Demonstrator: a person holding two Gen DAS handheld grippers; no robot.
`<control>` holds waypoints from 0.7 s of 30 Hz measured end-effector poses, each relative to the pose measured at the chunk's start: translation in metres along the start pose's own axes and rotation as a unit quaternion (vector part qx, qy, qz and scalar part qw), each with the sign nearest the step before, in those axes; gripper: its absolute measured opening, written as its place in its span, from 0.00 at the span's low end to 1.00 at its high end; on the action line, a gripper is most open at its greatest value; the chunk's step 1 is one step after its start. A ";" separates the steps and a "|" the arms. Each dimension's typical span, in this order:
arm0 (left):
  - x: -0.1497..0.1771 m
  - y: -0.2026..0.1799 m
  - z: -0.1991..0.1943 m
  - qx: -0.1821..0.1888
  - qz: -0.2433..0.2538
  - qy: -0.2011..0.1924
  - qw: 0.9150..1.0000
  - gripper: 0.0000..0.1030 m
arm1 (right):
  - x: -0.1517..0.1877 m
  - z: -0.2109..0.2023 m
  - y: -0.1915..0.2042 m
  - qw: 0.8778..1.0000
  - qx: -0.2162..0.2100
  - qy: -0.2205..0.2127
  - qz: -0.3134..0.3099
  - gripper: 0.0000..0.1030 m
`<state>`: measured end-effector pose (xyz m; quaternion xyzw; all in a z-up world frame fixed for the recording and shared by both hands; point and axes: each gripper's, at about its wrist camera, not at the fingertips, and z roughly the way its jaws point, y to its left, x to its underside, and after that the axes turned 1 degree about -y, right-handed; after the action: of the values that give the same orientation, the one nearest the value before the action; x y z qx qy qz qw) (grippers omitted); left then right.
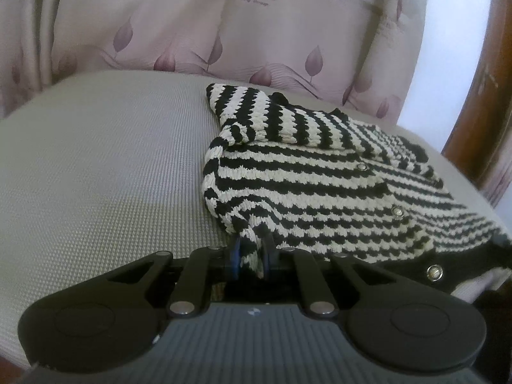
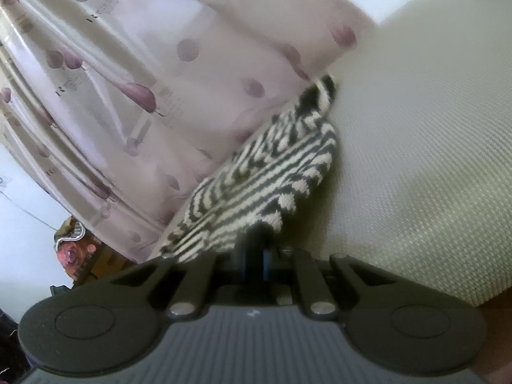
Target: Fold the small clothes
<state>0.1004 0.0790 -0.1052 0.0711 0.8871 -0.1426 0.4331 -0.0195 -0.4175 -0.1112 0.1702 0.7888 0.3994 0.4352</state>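
Observation:
A small black-and-white striped knitted cardigan with silver snap buttons lies on a grey woven cushion, right of middle, one sleeve folded over its top. My left gripper is shut on a pinch of the cardigan's near left edge. In the right wrist view the same cardigan hangs bunched and lifted off the cushion. My right gripper is shut on its near edge. That view is blurred.
A pink curtain with purple leaf prints hangs behind the cushion and fills the left of the right wrist view. A brown wooden frame stands at the far right. A patterned orange object lies low at left.

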 end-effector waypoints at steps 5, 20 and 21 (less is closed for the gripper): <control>-0.002 -0.008 0.000 -0.015 0.018 0.000 1.000 0.15 | -0.004 0.002 0.005 1.000 -0.006 -0.004 -0.002 0.08; -0.001 -0.019 0.005 -0.044 0.045 0.004 0.998 0.14 | 0.000 0.001 0.002 1.000 0.003 -0.004 0.002 0.08; -0.001 -0.020 0.005 -0.045 0.046 0.004 0.998 0.14 | 0.000 0.000 0.002 1.000 0.003 -0.005 0.002 0.08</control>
<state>0.0996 0.0589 -0.1040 0.0926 0.8900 -0.0828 0.4388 -0.0198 -0.4161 -0.1100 0.1753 0.7873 0.3973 0.4376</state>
